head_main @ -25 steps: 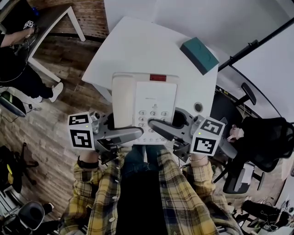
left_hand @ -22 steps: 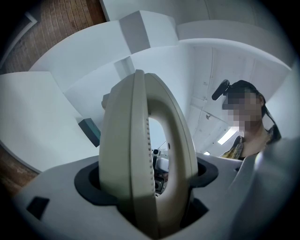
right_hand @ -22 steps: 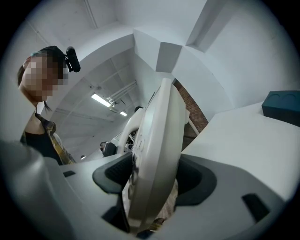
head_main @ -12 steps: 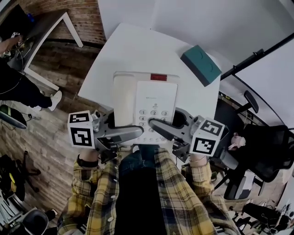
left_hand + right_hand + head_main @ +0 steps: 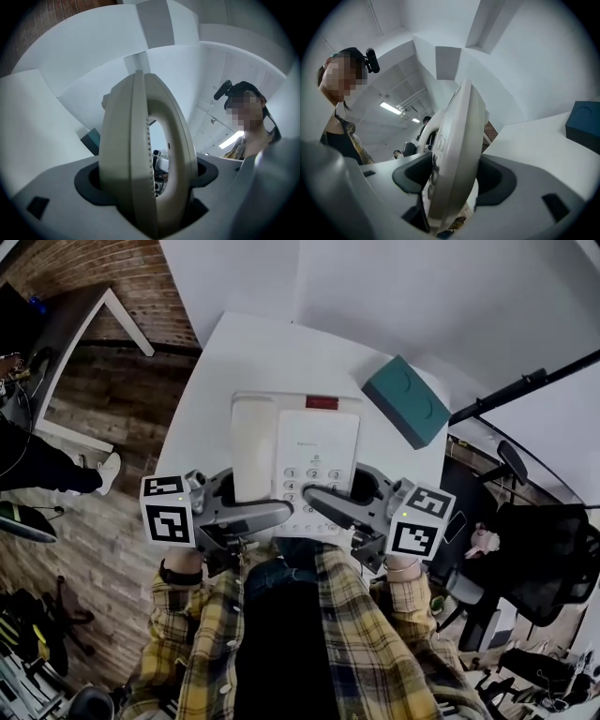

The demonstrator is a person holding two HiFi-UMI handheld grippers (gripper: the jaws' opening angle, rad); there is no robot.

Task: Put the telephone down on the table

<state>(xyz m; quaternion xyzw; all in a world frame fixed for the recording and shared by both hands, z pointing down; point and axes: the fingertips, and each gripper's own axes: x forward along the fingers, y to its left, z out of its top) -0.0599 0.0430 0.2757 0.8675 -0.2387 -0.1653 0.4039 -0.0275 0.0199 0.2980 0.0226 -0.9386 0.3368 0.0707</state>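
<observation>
Gripping the telephone (image 5: 298, 460) from both sides: left tongs (image 5: 272, 514) closed on its handset side, right tongs (image 5: 323, 502) closed on its keypad side. Unit sits level over the near edge of the white tabletop (image 5: 253, 362); contact with the surface can't be told. Teal box (image 5: 406, 401) lies at the far right corner, well apart. Wood floor (image 5: 94, 502) and brick wall (image 5: 103, 263) to the left, office chair (image 5: 553, 540) to the right. Left gripper view: telephone (image 5: 131, 154) edge-on, filling the tongs (image 5: 150, 187). Right gripper view alone adds ceiling lights (image 5: 391, 108).
</observation>
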